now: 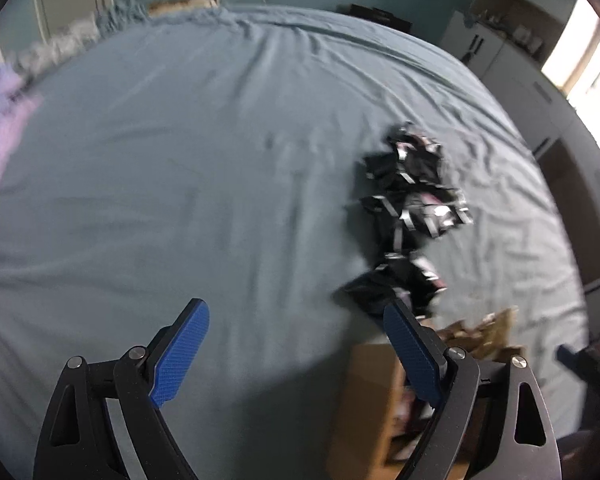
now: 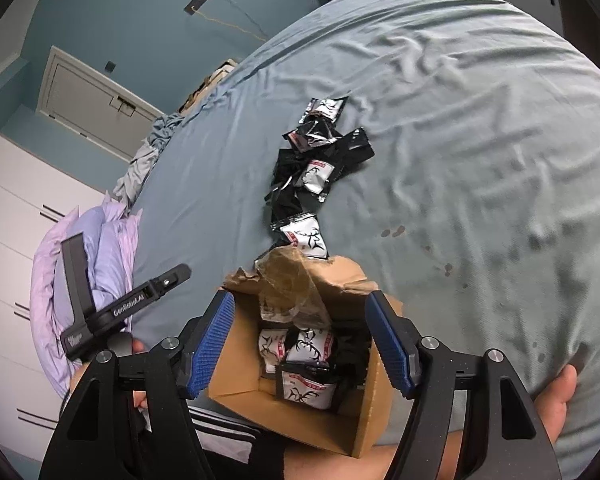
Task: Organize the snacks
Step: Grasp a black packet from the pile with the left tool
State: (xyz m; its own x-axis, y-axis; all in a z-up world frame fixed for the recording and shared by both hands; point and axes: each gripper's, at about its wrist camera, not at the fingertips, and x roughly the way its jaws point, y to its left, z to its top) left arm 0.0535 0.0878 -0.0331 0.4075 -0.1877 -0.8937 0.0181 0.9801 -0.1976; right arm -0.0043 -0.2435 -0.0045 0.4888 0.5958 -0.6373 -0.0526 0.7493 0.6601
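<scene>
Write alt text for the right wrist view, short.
The right gripper, jaws open and holding nothing, hangs over an open cardboard box with black-and-white snack packets inside. More packets trail across the blue bedsheet beyond it; the left gripper shows at left.

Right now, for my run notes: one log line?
left gripper open | right gripper open over box | packets on bed

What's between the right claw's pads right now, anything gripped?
Nothing gripped. In the right wrist view the right claw is open above the cardboard box; between its pads you see only the box opening and the snack packets inside it.
</scene>
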